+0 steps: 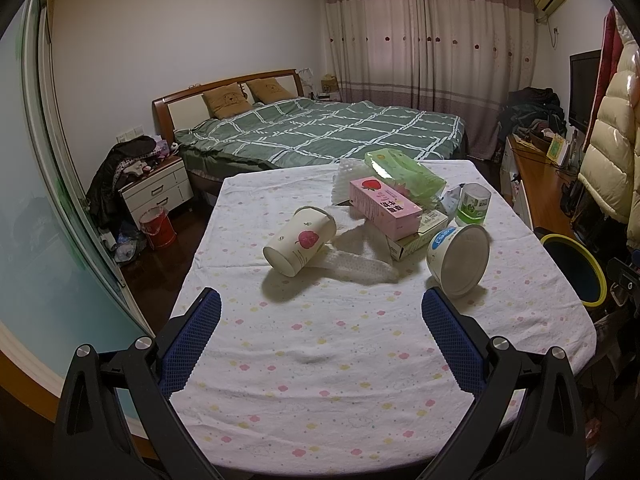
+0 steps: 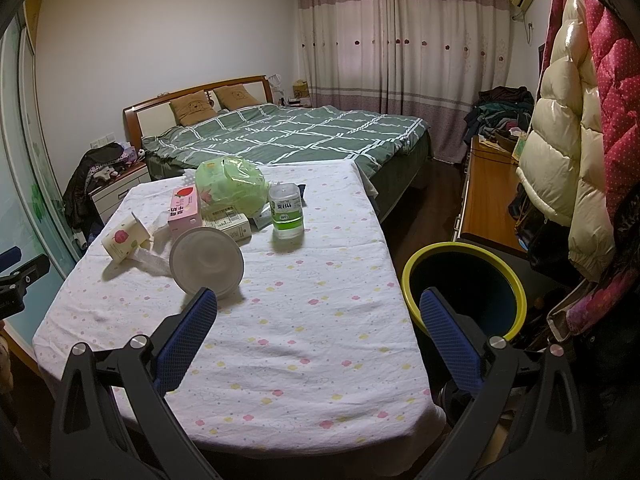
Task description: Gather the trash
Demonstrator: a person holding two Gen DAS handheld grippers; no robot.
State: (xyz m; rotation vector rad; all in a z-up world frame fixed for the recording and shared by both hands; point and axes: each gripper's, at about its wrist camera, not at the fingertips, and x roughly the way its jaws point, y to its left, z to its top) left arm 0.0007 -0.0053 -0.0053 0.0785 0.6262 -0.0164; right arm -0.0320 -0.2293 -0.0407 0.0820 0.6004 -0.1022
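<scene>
Here the trash sits bunched toward the far half of the table [image 1: 320,360], which is draped in a flower-print cloth. A paper cup [image 1: 299,240] with a pink leaf lies on its side, its base resting on a strip of bubble wrap [image 1: 356,266]. Just beside it, a white tub [image 1: 460,258] is tipped over with its bottom facing the camera. Behind them a pink carton [image 1: 384,202] lies across a flatter white box [image 1: 420,236], whose print is too small to read. A crumpled green plastic bag [image 1: 404,172] is partly hidden behind the carton, and a clear bottle [image 2: 285,210] with a little green liquid stands upright near it.

Beside the table's right edge stands a dark bin with a yellow rim [image 2: 464,288]; its lower part is cut off by the table and the right gripper [image 2: 320,312].

Both claws are spread wide and hold nothing. The left gripper [image 1: 320,314] hovers over bare cloth, its right fingertip [image 1: 436,304] overlapping the tub in this view, though contact cannot be judged. In the right wrist view the left fingertip [image 2: 204,304] overlaps the tub the same way.
</scene>
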